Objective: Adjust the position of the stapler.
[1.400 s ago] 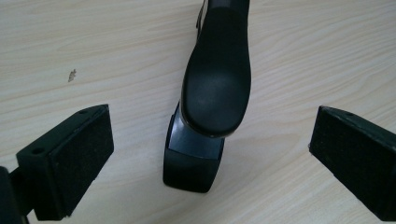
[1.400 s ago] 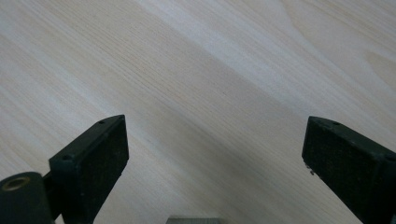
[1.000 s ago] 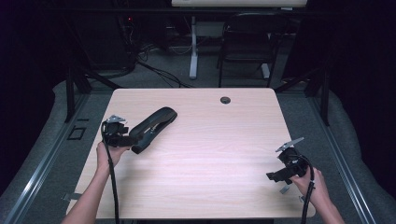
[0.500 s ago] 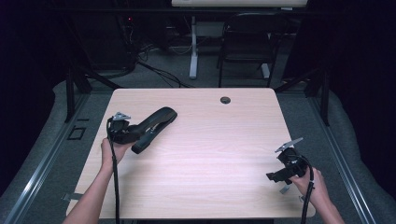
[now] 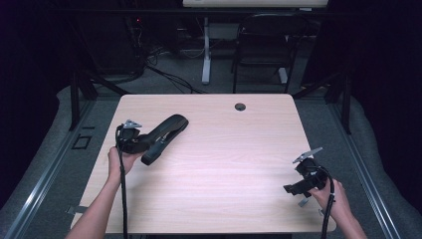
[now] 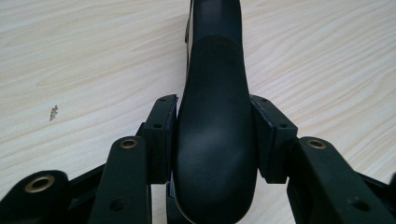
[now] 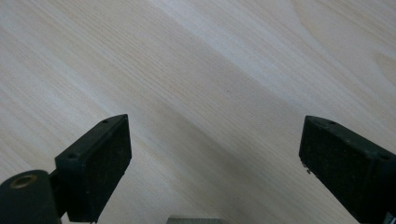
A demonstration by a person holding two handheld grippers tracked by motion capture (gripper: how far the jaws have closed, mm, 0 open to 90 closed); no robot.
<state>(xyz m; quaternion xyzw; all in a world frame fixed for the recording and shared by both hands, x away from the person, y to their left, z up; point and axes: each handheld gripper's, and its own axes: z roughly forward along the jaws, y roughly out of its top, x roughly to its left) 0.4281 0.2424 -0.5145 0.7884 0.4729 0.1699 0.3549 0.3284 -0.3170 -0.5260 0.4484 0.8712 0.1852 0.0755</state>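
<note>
One pale wood-grain desk (image 5: 214, 164) stands in a dark room, a black chair (image 5: 263, 50) beyond its far edge. Near the left edge lies a long black padded armrest-shaped piece (image 5: 164, 132). The left gripper (image 5: 135, 143) has just been closing, its pads now pinching the piece's near end. Near the front right corner, the right gripper (image 5: 291, 188) hangs spread over bare wood.

Black on pale wood

The long padded handle-like object (image 5: 164, 137) is matte black all over, as are both tongs, the left (image 5: 144, 143) and the right (image 5: 288, 189), each topped by a grey plate. The bench (image 5: 224, 164) is light beige with fine wavy wood grain and a small dark round cap (image 5: 240, 106).
</note>
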